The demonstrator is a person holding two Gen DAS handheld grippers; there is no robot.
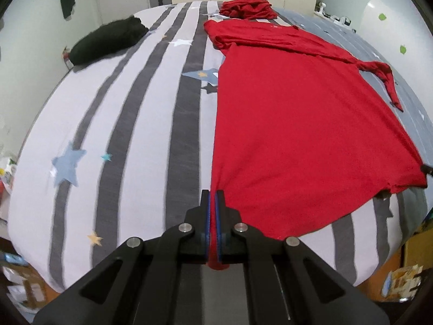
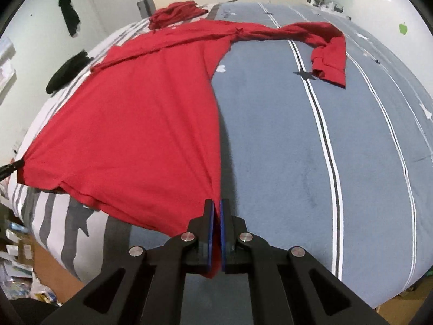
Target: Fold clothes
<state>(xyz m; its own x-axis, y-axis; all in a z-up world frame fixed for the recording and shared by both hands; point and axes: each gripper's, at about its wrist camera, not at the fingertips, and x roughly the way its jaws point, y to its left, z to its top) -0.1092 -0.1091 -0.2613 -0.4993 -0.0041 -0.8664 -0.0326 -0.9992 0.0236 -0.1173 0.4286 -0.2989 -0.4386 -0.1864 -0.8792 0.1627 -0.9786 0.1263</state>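
A red long-sleeved shirt (image 1: 292, 113) (image 2: 140, 113) lies spread on the bed, its hem toward me. My left gripper (image 1: 213, 193) is shut on the hem's left corner, with red cloth pinched between the blue pads. My right gripper (image 2: 215, 203) is shut on the hem's right corner in the same way. The hem is raised and stretched taut between the two. One sleeve (image 2: 327, 51) lies out to the right, bent back on the bedcover. In the right wrist view the tip of the left gripper (image 2: 10, 168) shows at the far left edge.
A crumpled red garment (image 1: 247, 7) sits at the far end of the bed. A black garment (image 1: 108, 40) lies at the far left. The bedcover is grey-and-white striped (image 1: 130, 135) on the left, blue-grey (image 2: 284, 149) on the right. Clutter lies on the floor (image 2: 19, 270).
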